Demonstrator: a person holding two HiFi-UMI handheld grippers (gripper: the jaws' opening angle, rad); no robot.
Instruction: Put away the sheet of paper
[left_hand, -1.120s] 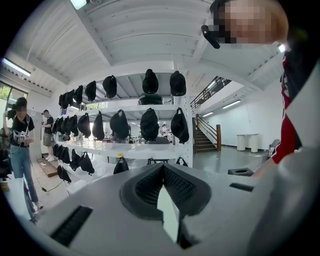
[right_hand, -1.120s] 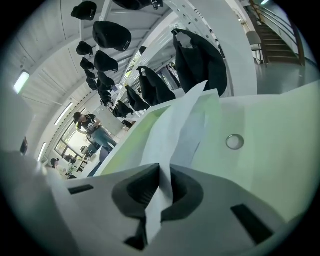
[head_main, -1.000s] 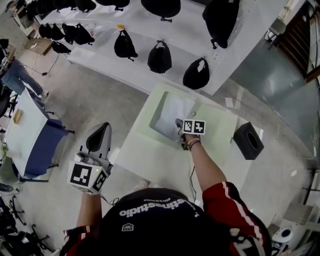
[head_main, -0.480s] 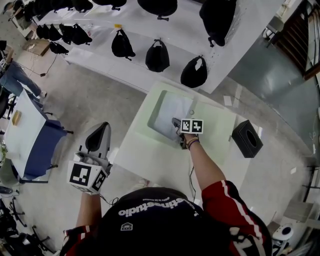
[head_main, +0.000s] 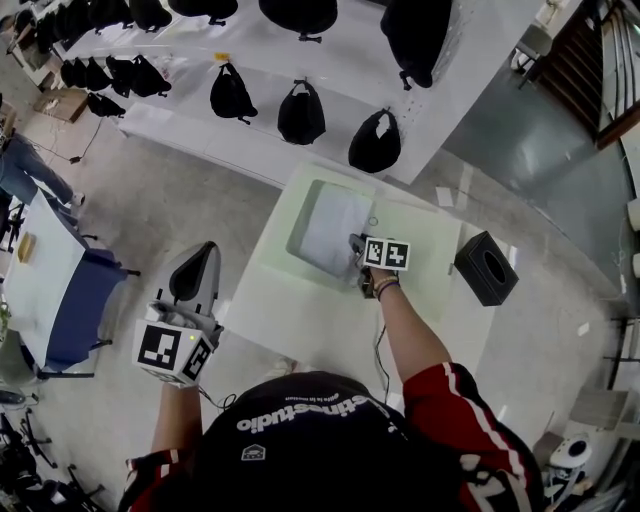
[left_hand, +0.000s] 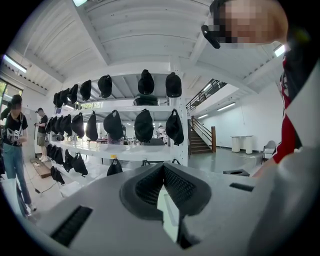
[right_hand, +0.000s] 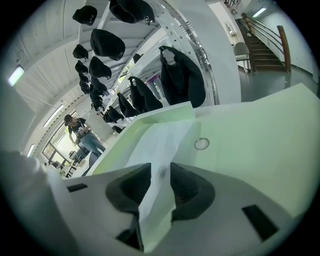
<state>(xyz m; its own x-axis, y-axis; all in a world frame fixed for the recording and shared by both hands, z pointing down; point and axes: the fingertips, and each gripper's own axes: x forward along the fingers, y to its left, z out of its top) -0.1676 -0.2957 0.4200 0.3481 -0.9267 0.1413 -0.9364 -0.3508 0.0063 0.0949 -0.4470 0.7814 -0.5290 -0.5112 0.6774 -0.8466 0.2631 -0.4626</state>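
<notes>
Since a second ago the right gripper's (right_hand: 160, 172) jaws have just been opening, from nearly closed to wide apart, while the hand has stayed at the near right corner of the sheet of paper (head_main: 333, 228). The left gripper (head_main: 208, 256) has kept its place.

At the left of the head view, the left gripper is held off the surface (head_main: 300, 320), over the floor and well apart from the sheet. In the left gripper view its jaws meet at the tips and hold nothing; beyond them are shelves (left_hand: 125, 150) hung with black bags (left_hand: 144, 125).

Further right, the sheet lies in a sunken tray (head_main: 299, 222) at the far left part of the pale green surface, covering most of the tray floor.

At the sheet's near right corner is the right gripper, tilted down toward the tray. In the right gripper view its jaws stand wide, and the near end of the sheet runs up through the gap between them and on into the tray. The pads flank the paper without clamping it.

Just right of the sheet, a small ring (right_hand: 201, 143) lies on the surface beside the tray. Beyond the surface's right edge stands a black box (head_main: 486, 268) with a round opening in its top.
</notes>
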